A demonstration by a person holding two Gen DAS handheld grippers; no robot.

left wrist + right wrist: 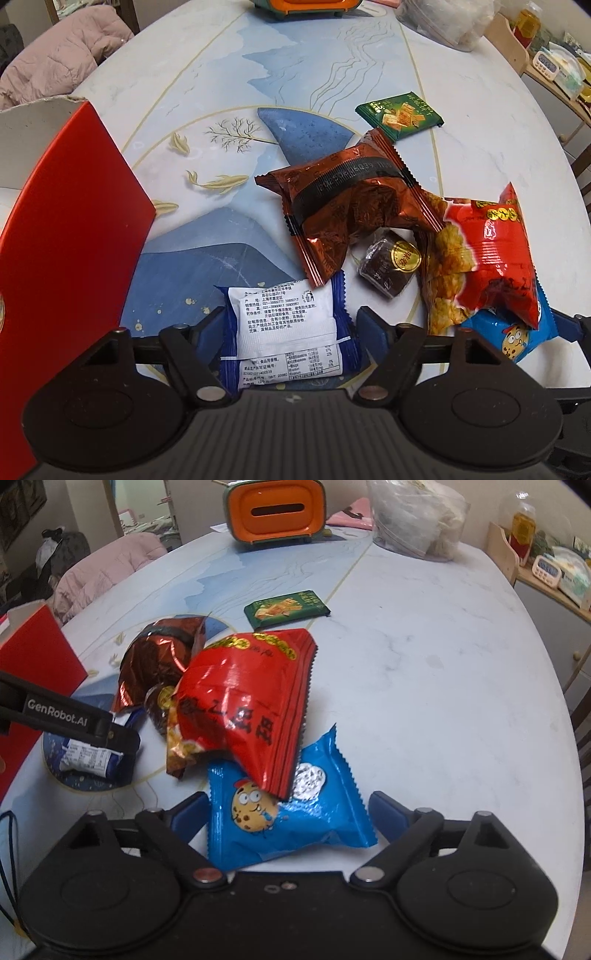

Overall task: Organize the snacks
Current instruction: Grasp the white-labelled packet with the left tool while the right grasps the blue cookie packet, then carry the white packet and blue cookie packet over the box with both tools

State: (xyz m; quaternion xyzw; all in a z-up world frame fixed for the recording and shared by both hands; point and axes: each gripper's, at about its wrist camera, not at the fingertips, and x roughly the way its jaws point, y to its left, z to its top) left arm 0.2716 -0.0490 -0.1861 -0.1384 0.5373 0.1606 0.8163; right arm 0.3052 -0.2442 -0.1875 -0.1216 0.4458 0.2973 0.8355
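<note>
Painted marble counter (461, 110) held a snack heap beside the red box (66, 229), where both grippers straddled packets unpinched, left gripper (290, 325) around the blue-white wafer packet (291, 332), right gripper (288, 808) around the blue cookie packet (295, 819), each apparently needing to pinch, then lift boxward.

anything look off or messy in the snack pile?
Yes. The red chip bag lies tilted, its lower end resting on the blue cookie packet, so the two overlap. The brown foil packet is crumpled, one corner lying over the blue-and-white packet. Nothing looks spilled. The green packet lies apart.
</note>
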